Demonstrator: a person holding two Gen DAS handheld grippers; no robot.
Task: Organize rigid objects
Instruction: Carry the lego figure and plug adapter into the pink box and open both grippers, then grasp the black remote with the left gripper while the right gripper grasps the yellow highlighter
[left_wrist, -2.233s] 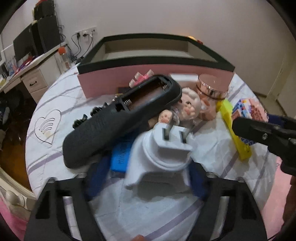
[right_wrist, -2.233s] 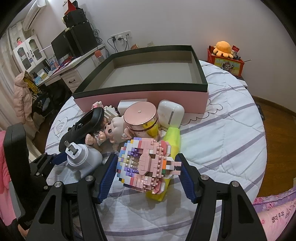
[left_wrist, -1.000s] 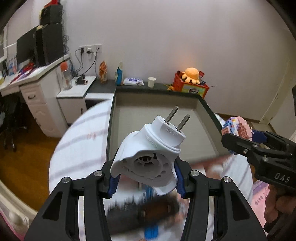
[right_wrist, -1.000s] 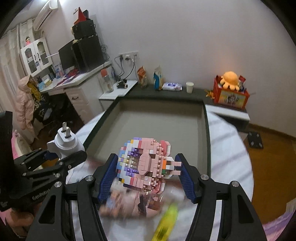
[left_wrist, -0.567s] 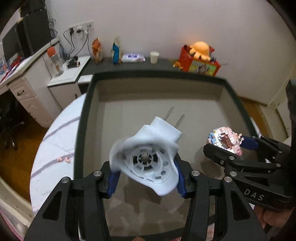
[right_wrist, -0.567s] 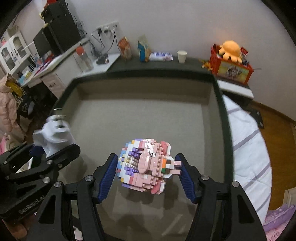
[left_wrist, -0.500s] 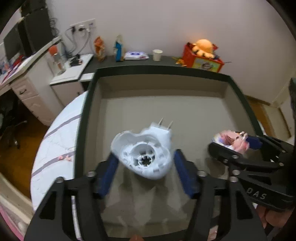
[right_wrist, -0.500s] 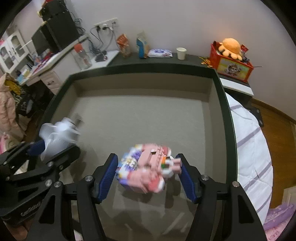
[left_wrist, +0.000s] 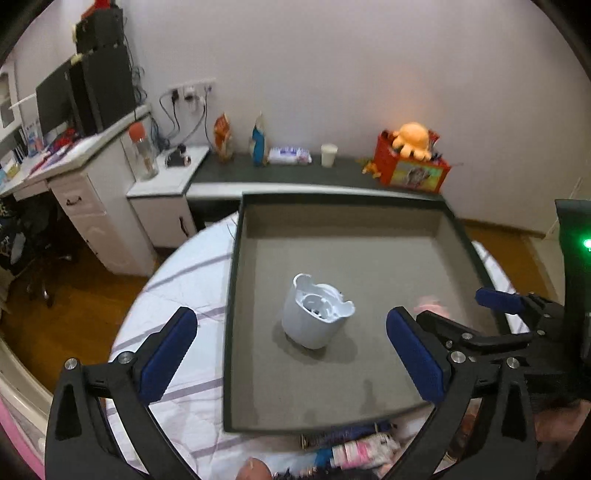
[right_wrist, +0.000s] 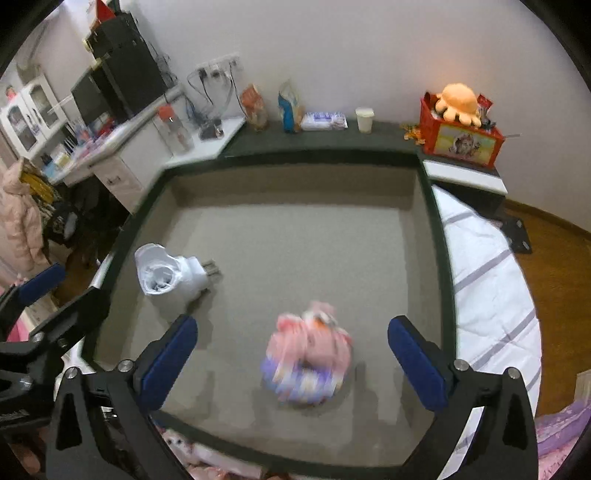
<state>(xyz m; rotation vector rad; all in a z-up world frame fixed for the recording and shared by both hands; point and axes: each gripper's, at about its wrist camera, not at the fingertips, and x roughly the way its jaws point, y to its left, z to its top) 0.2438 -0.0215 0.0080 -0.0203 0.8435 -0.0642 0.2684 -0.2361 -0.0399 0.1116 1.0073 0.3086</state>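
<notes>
A white plug adapter lies on the grey floor of the big dark-rimmed box; it also shows at the left of the right wrist view. A pink and purple brick-built figure lies blurred on the box floor, with only a pink edge showing in the left wrist view. My left gripper is open and empty above the box's near edge. My right gripper is open and empty above the figure, and it also shows in the left wrist view.
The box stands on a round table with a white striped cloth. More small objects lie on the cloth in front of the box. A dark sideboard with a red toy box and a white desk stand behind.
Both grippers carried their loads from the table over the box, then opened. The plug adapter and the brick figure dropped onto the box floor. The grippers now stand wide open.
</notes>
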